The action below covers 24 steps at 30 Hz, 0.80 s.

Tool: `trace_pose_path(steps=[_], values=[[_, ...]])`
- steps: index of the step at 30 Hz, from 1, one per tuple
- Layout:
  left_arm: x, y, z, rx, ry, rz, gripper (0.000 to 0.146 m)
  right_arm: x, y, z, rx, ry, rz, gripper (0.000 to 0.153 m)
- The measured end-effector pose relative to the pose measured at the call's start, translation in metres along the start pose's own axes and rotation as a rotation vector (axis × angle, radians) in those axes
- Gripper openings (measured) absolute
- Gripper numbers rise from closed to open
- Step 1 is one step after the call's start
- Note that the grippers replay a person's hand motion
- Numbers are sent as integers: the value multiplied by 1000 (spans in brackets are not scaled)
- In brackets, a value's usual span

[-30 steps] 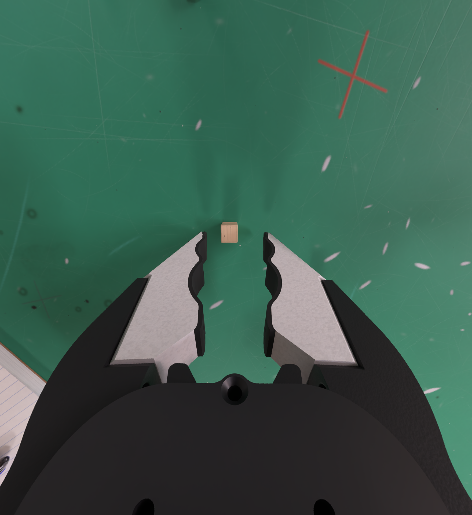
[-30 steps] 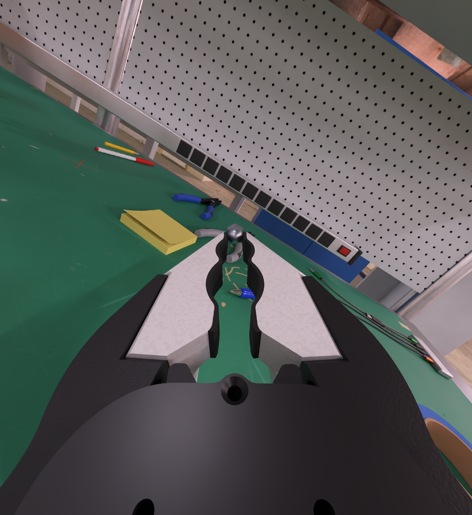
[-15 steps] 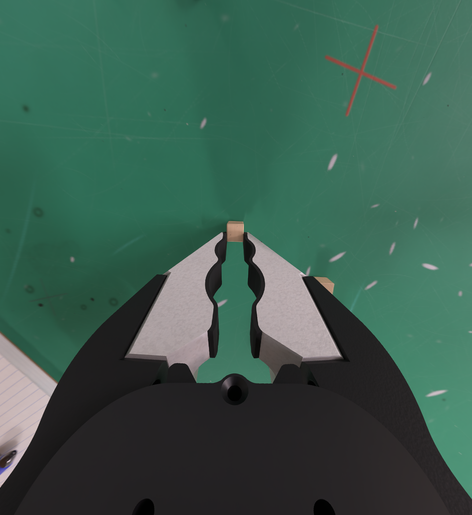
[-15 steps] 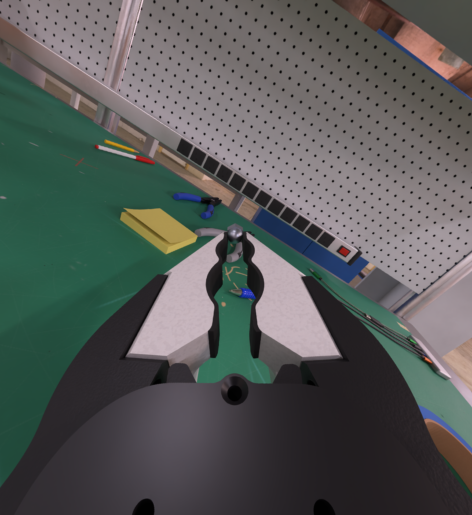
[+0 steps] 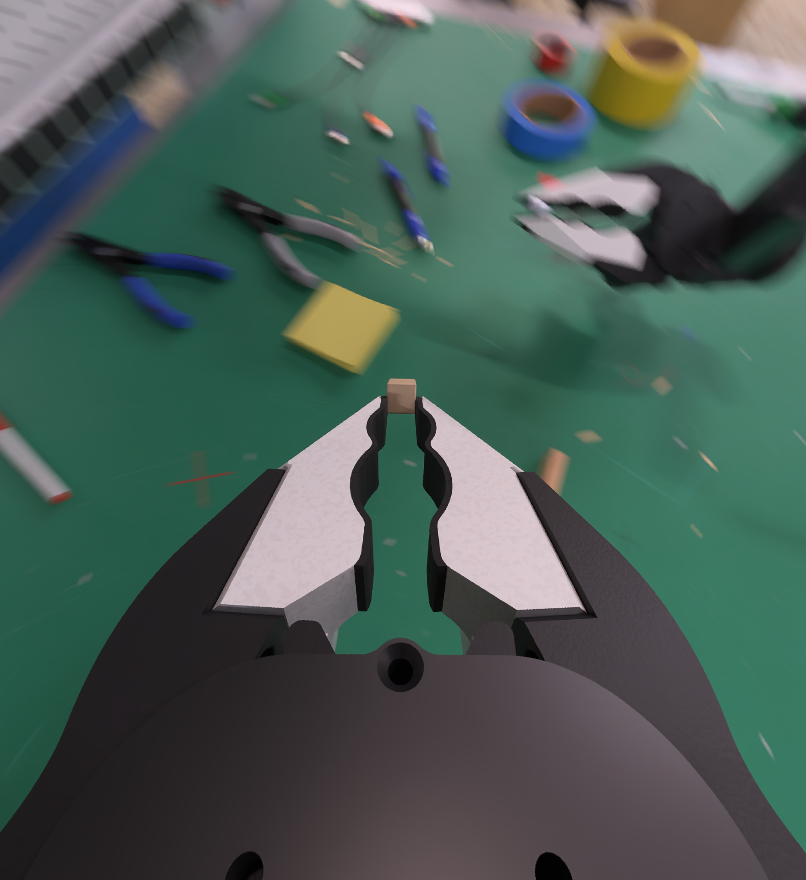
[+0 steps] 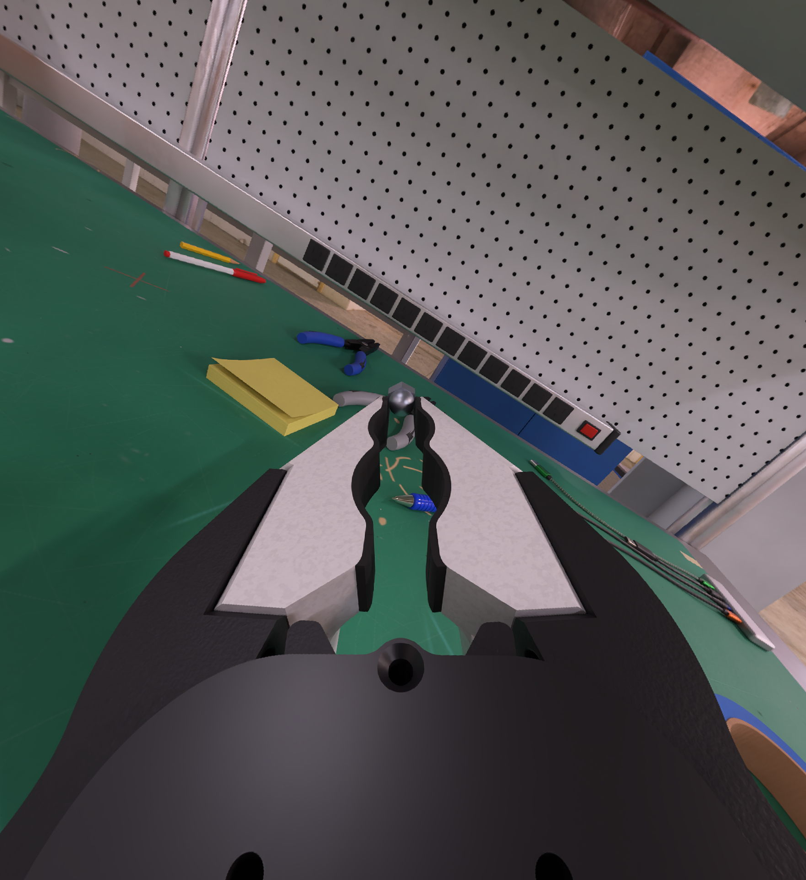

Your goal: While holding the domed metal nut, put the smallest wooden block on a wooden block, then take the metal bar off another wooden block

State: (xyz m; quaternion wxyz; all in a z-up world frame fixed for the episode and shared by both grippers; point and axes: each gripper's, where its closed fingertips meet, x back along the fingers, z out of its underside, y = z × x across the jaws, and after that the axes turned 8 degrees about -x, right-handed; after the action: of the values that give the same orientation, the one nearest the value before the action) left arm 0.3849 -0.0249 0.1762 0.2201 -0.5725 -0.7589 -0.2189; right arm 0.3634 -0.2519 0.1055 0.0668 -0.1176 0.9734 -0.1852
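My left gripper (image 5: pixel 401 404) is shut on the smallest wooden block (image 5: pixel 401 393), a small tan cube pinched at the fingertips and held above the green mat (image 5: pixel 105 476). Another wooden block (image 5: pixel 553 469) peeks out beside the right finger, blurred. My right gripper (image 6: pixel 401 405) is shut on the domed metal nut (image 6: pixel 400 399), held above the mat. The right gripper also shows in the left wrist view (image 5: pixel 586 221), far right and blurred. No metal bar is in view.
A yellow pad of notes (image 5: pixel 343 326) (image 6: pixel 272 393), blue-handled pliers (image 5: pixel 153 276) (image 6: pixel 339 347), grey-handled pliers (image 5: pixel 291 238), pens (image 5: pixel 410 209), a red and white marker (image 5: pixel 15 447) (image 6: pixel 215 269), blue tape roll (image 5: pixel 546 119), yellow tape roll (image 5: pixel 643 71). A pegboard (image 6: pixel 486 190) and power strip (image 6: pixel 439 328) stand behind.
My left gripper closed on the small block, lifted it and swung up from looking down at the mat to looking across the bench. The right gripper has barely moved.
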Motion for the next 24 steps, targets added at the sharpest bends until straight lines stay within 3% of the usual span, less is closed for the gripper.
trace_pose_path(steps=[3, 6, 11, 13, 18, 21, 24], values=[[-27, -80, 22, -172, 201, 219, 11, 0, 0, 0, -5, 0, -4, 10], [-56, -123, 56, -285, 387, 305, 11, 0, 1, 0, -4, 0, -8, 10], [-96, -142, 99, -359, 577, 263, 13, 0, 1, -1, -14, -5, -14, 10], [-107, -141, 108, -395, 620, 225, 38, 1, 0, -1, -20, -7, -13, 10], [-108, -142, 95, -361, 567, 227, 66, 1, 0, -2, -27, -10, -14, 10], [-85, -131, 71, -350, 473, 201, 68, 2, 0, -2, -31, -12, -12, 10], [-43, -84, 44, -253, 376, 73, 61, 1, 0, -2, -29, -11, -13, 10]])
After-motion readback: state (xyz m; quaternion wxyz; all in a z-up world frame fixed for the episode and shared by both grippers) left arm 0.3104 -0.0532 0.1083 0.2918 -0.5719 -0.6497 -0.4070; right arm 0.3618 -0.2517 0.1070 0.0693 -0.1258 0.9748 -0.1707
